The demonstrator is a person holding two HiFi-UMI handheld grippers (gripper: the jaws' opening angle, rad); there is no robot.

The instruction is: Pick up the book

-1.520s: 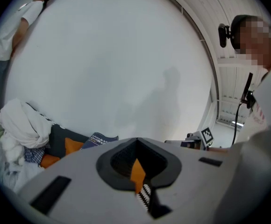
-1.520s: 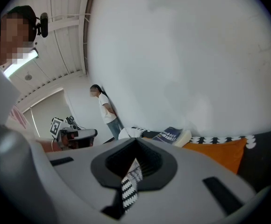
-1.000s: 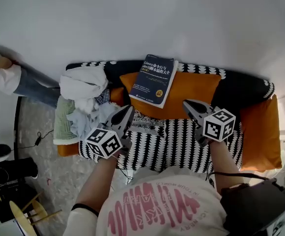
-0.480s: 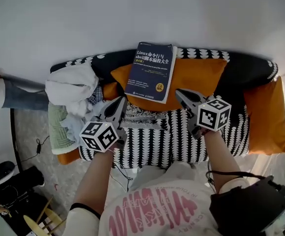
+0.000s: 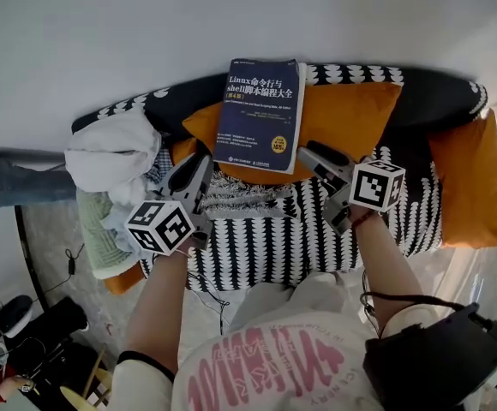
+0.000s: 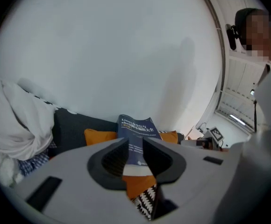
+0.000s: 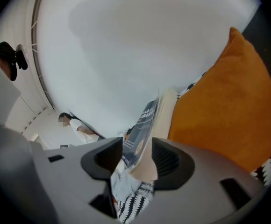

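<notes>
On the orange cushion (image 5: 351, 118) the book (image 5: 260, 114) leans upright, edges exposed for grasping. The left hand-held gripper (image 5: 199, 163) and right hand-held gripper (image 5: 310, 154) flank it. Their jaws have just been opening, with nothing between them yet.

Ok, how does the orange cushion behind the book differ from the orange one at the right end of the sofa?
The middle cushion has the book leaning on it; the end cushion carries nothing. The middle cushion lies across the back of the sofa; the end cushion runs front to back along its right side. Both are plain orange, on the same black-and-white sofa.
</notes>
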